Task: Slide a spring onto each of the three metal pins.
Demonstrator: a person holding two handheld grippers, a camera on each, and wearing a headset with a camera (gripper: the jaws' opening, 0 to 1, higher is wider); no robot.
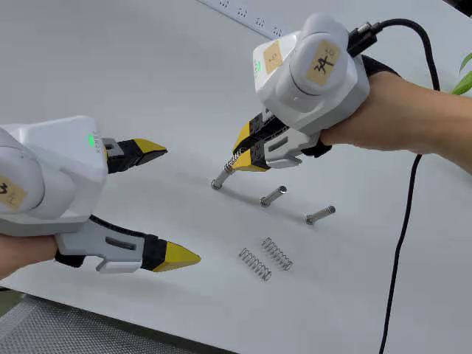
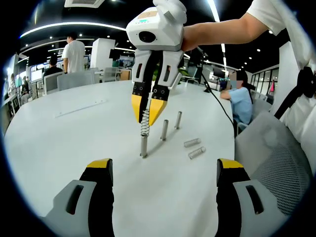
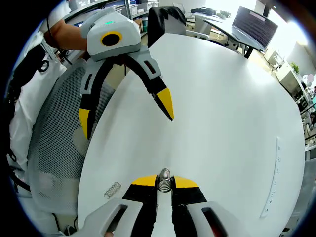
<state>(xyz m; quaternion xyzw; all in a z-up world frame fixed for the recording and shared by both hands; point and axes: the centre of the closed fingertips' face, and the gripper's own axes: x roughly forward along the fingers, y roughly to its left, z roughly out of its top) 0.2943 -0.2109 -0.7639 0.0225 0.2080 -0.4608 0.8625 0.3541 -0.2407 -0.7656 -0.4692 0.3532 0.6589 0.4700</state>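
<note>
My right gripper pinches a spring upright over the end pin so it threads on; left gripper hangs wide open, out of the way.

Bright, soft shadows (warped edges), possibly overexposed

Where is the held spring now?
In the left gripper view the spring hangs from the right hand-held gripper, its lower end on the nearest pin, left of two loose springs.
</note>
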